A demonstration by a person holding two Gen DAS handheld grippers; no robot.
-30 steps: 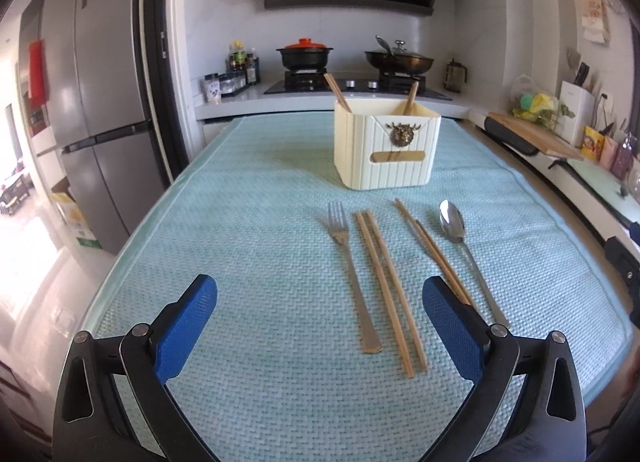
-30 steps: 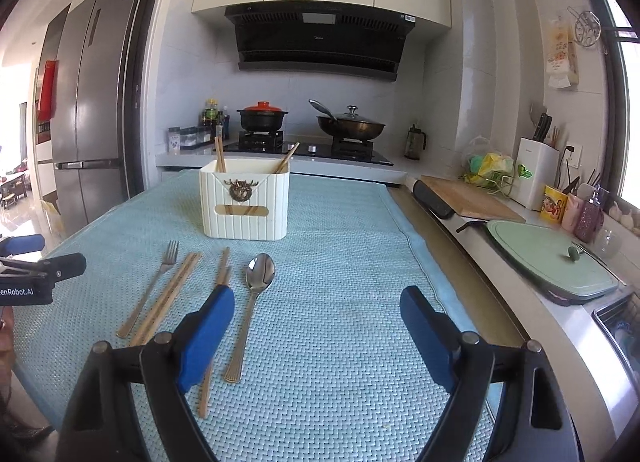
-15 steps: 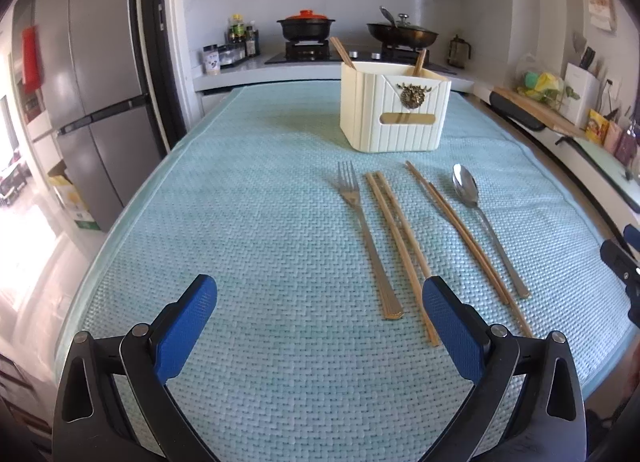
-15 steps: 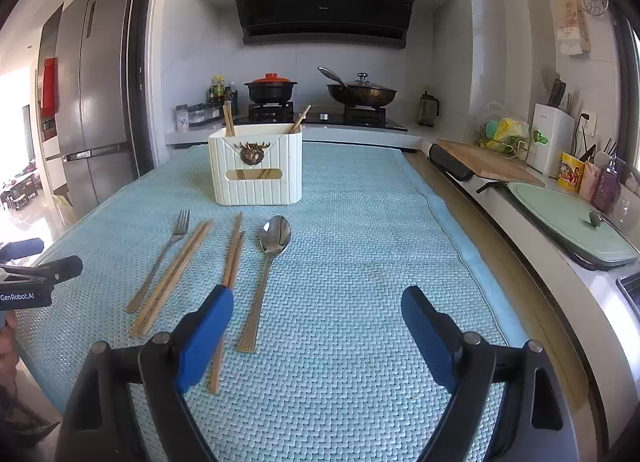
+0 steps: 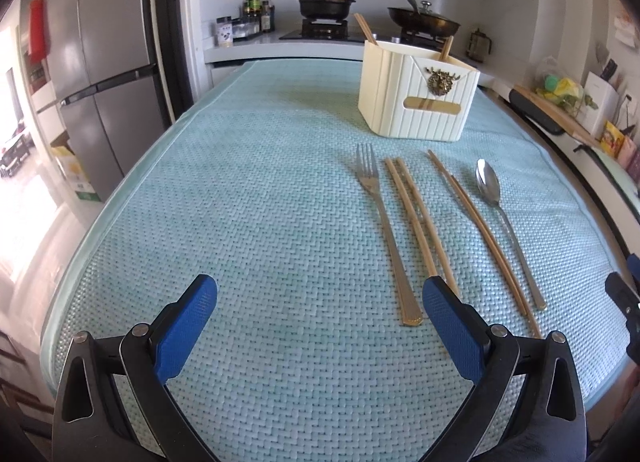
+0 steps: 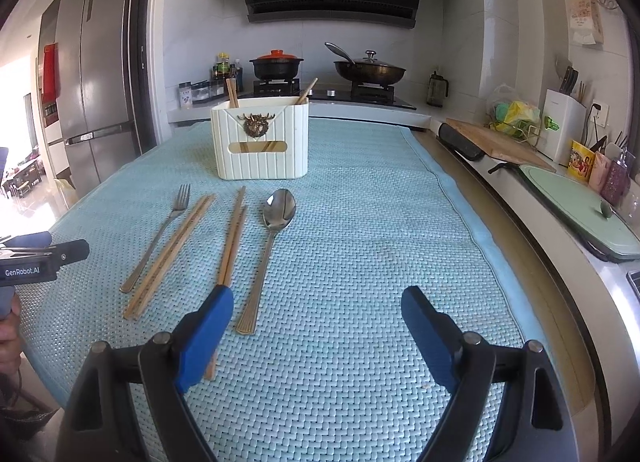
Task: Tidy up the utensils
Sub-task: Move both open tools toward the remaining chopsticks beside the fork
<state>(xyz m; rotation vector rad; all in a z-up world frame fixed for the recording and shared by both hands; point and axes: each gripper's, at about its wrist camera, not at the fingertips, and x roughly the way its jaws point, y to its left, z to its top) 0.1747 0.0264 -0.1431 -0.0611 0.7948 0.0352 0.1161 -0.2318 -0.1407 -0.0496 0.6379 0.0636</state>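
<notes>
A light blue woven mat (image 5: 240, 222) covers the table, and its left edge (image 5: 120, 198) curves along the table rim with the floor and a grey refrigerator (image 5: 104, 62) beyond it. On the other side the mat's right edge (image 6: 460, 202) runs beside a bare strip of tabletop, with the counter and a pale green lid (image 6: 580, 206) past that. The widest free stretch of mat lies to the left of the fork in the left wrist view, and another lies to the right of the spoon in the right wrist view. Near the far end of the mat stands a cream utensil holder (image 5: 416, 98), upright, with chopstick tips poking out of its top. In front of it, lying flat in a row, are a fork (image 5: 384, 230), a first pair of chopsticks (image 5: 416, 222), a second pair of chopsticks (image 5: 476, 222) and a spoon (image 5: 500, 214). Each lies with its long axis running from the holder toward the near edge; fork tines and spoon bowl point at the holder, handles toward the cameras. The left gripper (image 5: 320, 302) hovers over the mat with jaws spread wide and nothing between them, its right finger (image 5: 452, 326) just beside the fork handle's end. The right gripper (image 6: 318, 314) is likewise wide apart and empty, its left finger (image 6: 204, 334) overlapping the near end of the second pair.
</notes>
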